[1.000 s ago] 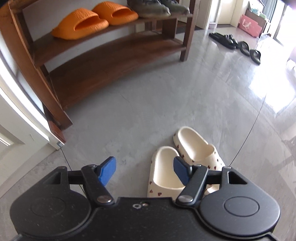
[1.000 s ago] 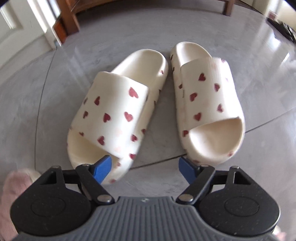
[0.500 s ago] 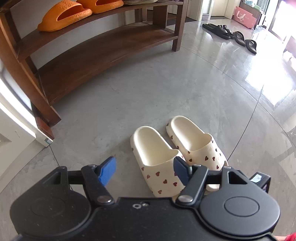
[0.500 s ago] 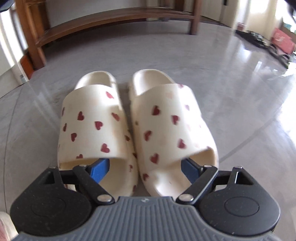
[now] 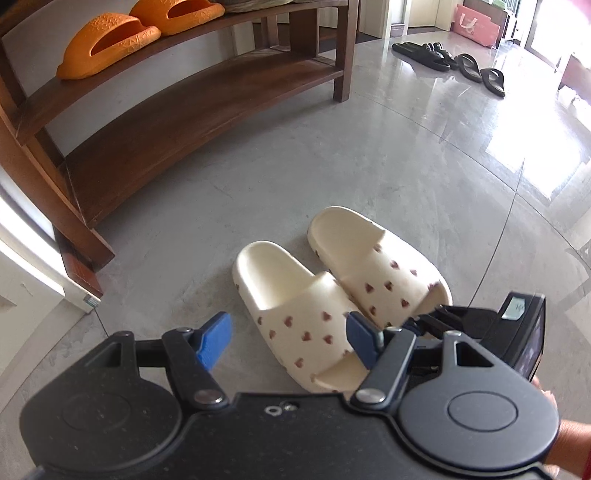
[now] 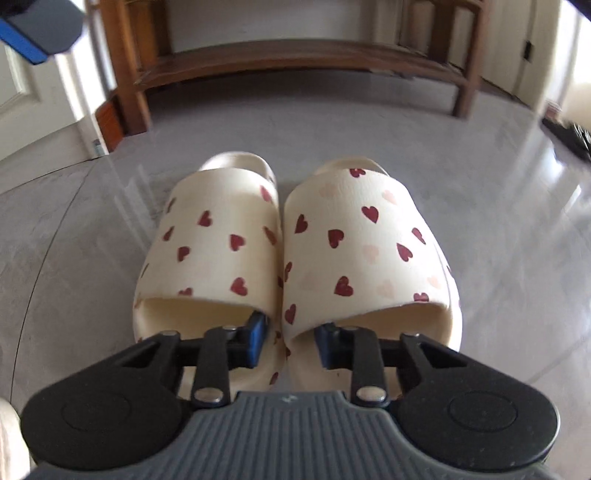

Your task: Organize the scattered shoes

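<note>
Cream foam slippers w/ red hearts (image 6: 295,251) sit side by side on the grey floor (image 5: 369,177), toes toward both grippers. Right gripper (image 6: 288,341) is closing, one pad inside each toe opening, pinching the two inner walls together; grip looks nearly set. Left gripper (image 5: 284,341) hangs wide, empty, above the pair. Next, probably: lift both, carry to the wooden shoe rack (image 5: 192,122); lower shelf bare, orange slides (image 5: 110,44) up top. Black sandals (image 5: 454,62) lie well apart; path looks clear.

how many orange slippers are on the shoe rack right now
2, side by side on the rack's upper shelf: one orange slipper at left, the other beside it, partly cropped. More may sit out of frame.
</note>
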The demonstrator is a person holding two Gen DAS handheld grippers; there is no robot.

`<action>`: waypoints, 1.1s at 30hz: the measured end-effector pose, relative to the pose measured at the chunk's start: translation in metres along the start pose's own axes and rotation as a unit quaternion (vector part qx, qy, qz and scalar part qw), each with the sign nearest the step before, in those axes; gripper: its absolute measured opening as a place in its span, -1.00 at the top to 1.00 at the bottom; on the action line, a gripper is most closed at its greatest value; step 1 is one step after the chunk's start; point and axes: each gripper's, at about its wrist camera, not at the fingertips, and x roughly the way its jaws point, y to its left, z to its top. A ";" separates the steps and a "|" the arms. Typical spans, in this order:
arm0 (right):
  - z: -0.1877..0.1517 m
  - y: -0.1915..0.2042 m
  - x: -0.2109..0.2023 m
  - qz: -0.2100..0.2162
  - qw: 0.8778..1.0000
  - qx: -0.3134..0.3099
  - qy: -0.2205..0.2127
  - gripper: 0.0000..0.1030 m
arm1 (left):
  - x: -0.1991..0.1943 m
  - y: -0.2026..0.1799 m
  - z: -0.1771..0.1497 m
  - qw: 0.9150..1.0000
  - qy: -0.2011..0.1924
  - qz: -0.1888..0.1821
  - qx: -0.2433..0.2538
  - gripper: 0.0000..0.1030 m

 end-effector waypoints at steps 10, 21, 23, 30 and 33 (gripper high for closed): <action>0.012 0.008 0.008 -0.007 0.999 -0.017 -0.038 0.45 | 0.005 0.001 0.006 1.000 -0.017 0.001 -0.003 -0.33; -0.031 0.020 0.043 -0.018 0.990 0.040 -0.131 -0.71 | 0.040 0.000 -0.004 0.999 -0.047 0.004 0.024 -0.33; -0.031 0.025 0.048 -0.019 0.989 0.035 -0.146 -0.73 | 0.048 0.000 -0.005 0.998 -0.049 0.004 0.029 -0.33; 0.012 -0.005 0.055 0.024 0.993 0.065 -0.099 0.41 | 0.046 0.008 0.003 0.998 -0.056 0.015 0.022 -0.33; 0.031 -0.017 0.049 0.037 0.992 0.078 -0.093 0.51 | 0.035 0.010 0.015 0.998 -0.066 0.021 0.013 -0.33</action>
